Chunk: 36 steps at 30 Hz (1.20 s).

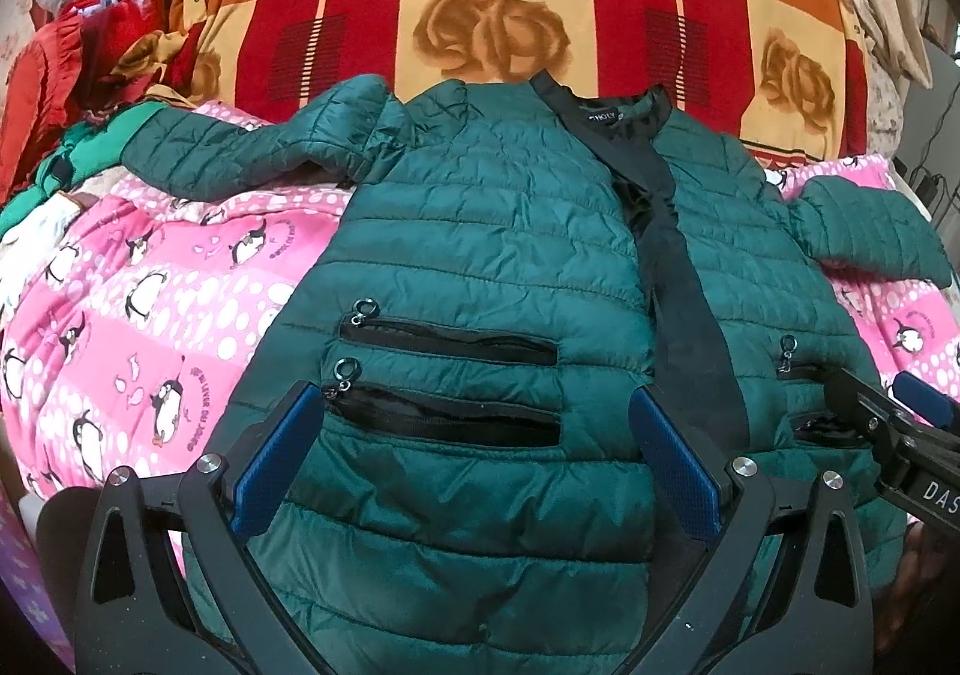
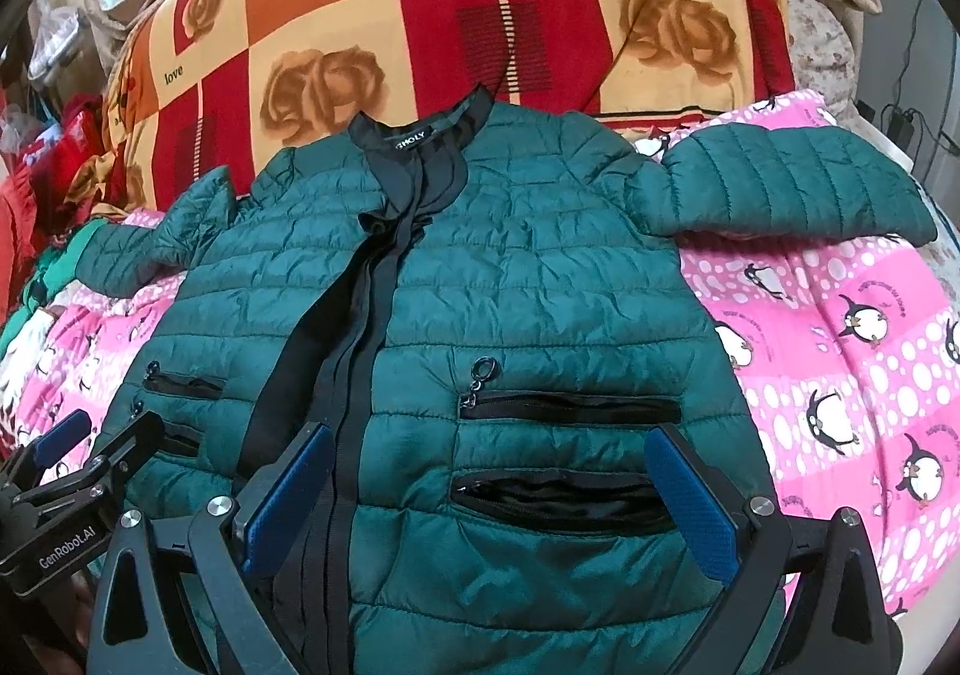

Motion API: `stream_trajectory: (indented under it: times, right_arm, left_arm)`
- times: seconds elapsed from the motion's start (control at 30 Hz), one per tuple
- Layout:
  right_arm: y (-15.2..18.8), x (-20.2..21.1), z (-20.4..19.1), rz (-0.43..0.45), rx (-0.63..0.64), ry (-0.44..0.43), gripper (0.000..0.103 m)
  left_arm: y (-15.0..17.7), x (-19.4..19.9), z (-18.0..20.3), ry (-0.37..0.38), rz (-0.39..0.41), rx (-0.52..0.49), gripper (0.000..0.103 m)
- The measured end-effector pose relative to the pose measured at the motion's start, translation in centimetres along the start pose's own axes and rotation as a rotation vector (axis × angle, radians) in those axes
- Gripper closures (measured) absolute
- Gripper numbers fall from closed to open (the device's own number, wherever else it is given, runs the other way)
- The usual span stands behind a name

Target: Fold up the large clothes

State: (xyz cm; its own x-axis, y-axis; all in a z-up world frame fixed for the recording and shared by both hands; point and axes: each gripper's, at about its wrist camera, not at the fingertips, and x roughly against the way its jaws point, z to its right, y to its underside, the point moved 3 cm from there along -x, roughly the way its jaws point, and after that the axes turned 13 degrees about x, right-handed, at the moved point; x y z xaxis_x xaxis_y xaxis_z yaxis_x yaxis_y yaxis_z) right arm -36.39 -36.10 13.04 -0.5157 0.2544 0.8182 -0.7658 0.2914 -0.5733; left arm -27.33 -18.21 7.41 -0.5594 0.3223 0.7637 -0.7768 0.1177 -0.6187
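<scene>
**Left wrist view: green jacket spread flat, both grippers released**

Left wrist camera looked down on a dark green quilted jacket (image 1: 480, 231) lying front-up on a pink penguin-print blanket (image 1: 150, 315), its collar at the far end against a red-and-orange checked quilt (image 1: 480, 3). Both sleeves were stretched out to the sides. The black front placket (image 1: 678, 279) ran from collar to near hem, unzipped. The left gripper (image 1: 474, 453) hovered over the near left panel, its blue pads spread wide and holding nothing, around the lower zip pocket (image 1: 444, 417). The right gripper (image 2: 489, 495) was likewise released over the right panel, straddling the lower pocket there. A heap of red clothes (image 1: 72, 57) sat far left.
</scene>
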Motion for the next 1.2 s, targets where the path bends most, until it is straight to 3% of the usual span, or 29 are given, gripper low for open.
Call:
stream_trajectory:
  times: [1.2]
  right_arm:
    - [-5.1,-2.8,-0.6,0.013,0.044,0.024,0.0]
  left_arm:
    - [-4.5,-2.6,-0.6,-0.036,0.021,0.033,0.001]
